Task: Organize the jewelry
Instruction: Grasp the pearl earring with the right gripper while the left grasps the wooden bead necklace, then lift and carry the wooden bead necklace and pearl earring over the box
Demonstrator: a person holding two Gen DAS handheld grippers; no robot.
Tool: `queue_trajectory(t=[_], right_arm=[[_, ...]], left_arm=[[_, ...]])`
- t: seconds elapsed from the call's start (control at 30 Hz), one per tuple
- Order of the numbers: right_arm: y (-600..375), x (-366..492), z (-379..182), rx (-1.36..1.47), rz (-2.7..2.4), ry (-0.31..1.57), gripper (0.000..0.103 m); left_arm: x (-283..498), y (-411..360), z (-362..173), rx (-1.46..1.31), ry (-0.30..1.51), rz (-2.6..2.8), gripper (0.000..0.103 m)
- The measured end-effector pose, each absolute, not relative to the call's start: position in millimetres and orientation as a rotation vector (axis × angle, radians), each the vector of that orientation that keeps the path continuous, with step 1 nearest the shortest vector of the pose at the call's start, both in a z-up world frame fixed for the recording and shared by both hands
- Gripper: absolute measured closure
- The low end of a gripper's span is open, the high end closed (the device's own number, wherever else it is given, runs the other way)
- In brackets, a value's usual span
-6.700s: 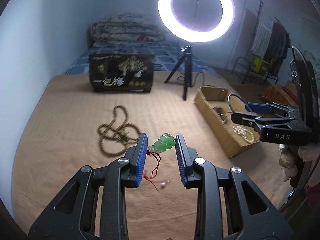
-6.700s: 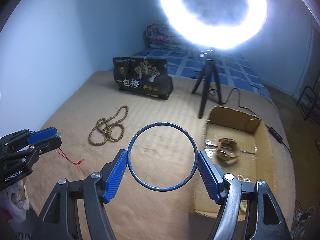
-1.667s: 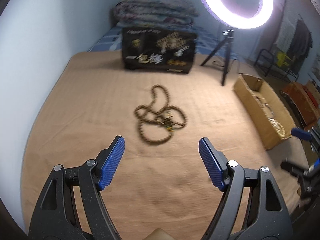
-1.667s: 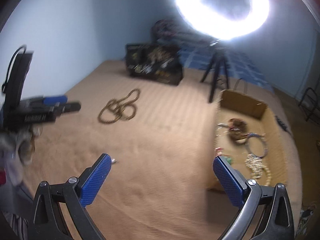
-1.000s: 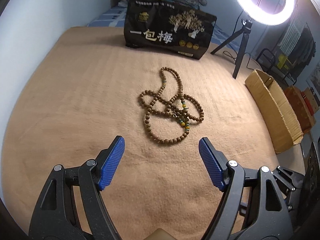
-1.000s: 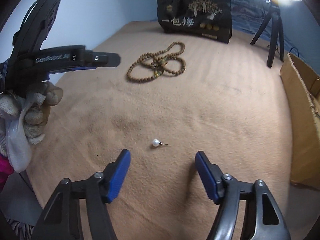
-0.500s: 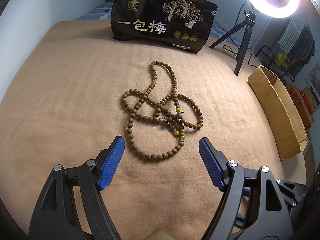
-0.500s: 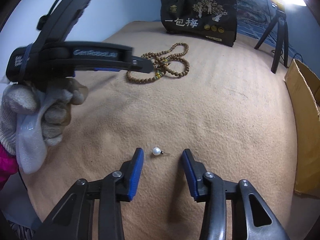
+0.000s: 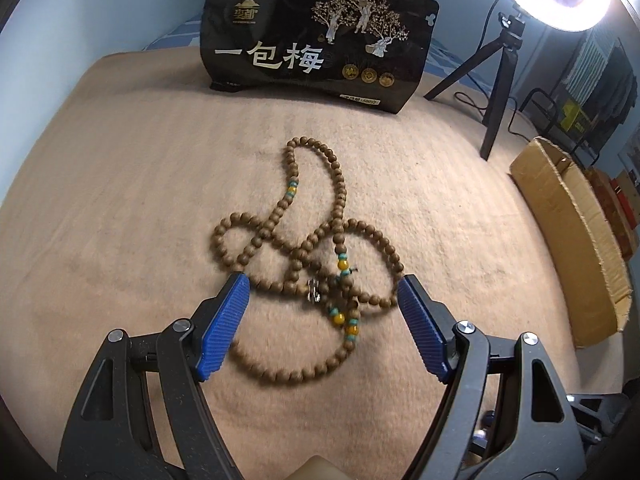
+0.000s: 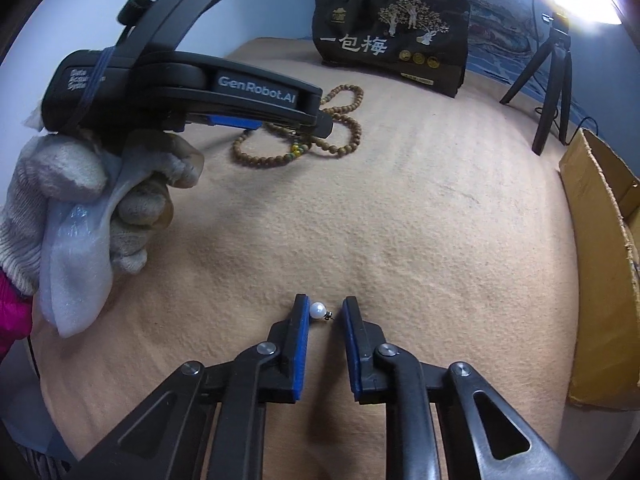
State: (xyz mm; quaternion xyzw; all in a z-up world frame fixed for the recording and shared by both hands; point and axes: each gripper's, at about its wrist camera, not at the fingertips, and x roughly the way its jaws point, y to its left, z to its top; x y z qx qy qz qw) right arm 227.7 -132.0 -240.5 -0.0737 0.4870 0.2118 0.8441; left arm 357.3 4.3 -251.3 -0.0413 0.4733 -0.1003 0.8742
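A long wooden bead necklace (image 9: 308,264) with yellow and teal beads lies tangled on the tan blanket. My left gripper (image 9: 320,284) hangs low over it, open wide, its blue pads (image 9: 224,320) flanking the tangle without touching it. In the right wrist view a gloved hand (image 10: 92,200) holds that left gripper (image 10: 320,120) over the necklace (image 10: 304,136). A small pearl stud (image 10: 318,311) lies on the blanket between the tips of my right gripper (image 10: 326,302). Its jaws are closing: the pearl sits by the left pad, and a gap remains at the right pad.
A black snack bag (image 9: 316,36) stands at the back of the blanket. A ring light on a tripod (image 9: 500,76) is at the back right. An open cardboard box (image 9: 572,232) runs along the right edge, also visible as the box (image 10: 600,240) in the right wrist view.
The right jaws have narrowed from wide apart to a slim gap around the pearl stud. The left gripper has come forward and lower over the bead necklace, still wide.
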Motion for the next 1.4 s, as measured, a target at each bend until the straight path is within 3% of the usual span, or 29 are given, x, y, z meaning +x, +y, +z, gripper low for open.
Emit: queue_trajectory(t=[0.27, 0.37, 0.43, 0.47, 0.5, 0.6, 1.0, 1.03, 1.4], right_arm=[[-148, 234, -241, -0.161, 0.415, 1.028, 0.088], [-152, 235, -241, -0.163, 0.409, 1.028, 0.088], [-153, 235, -241, -0.162, 0.407, 1.027, 0.088], [-154, 235, -241, -0.160, 0.406, 1.028, 0.088], [-154, 235, -241, -0.160, 0.405, 1.027, 0.088], [-154, 235, -241, -0.162, 0.401, 1.027, 0.088], [-166, 234, -234, -0.140, 0.361, 1.033, 0.088], [-168, 233, -233, -0.138, 0.357, 1.031, 0.088], [-186, 219, -207, -0.105, 0.320, 0.997, 0.088]], left_arm=[[371, -1, -268, -0.013, 1.001, -0.119, 0.025], [371, 1, -267, -0.009, 0.989, -0.098, 0.042], [369, 2, -266, -0.007, 0.981, -0.101, 0.064], [369, 3, -265, -0.006, 0.976, -0.101, 0.068], [369, 4, -265, -0.005, 0.974, -0.100, 0.079], [368, 9, -263, -0.017, 0.971, -0.100, 0.092], [348, 11, -241, -0.051, 0.949, -0.110, 0.094], [344, 12, -236, -0.054, 0.943, -0.113, 0.099], [300, 10, -196, -0.050, 0.883, -0.145, 0.099]])
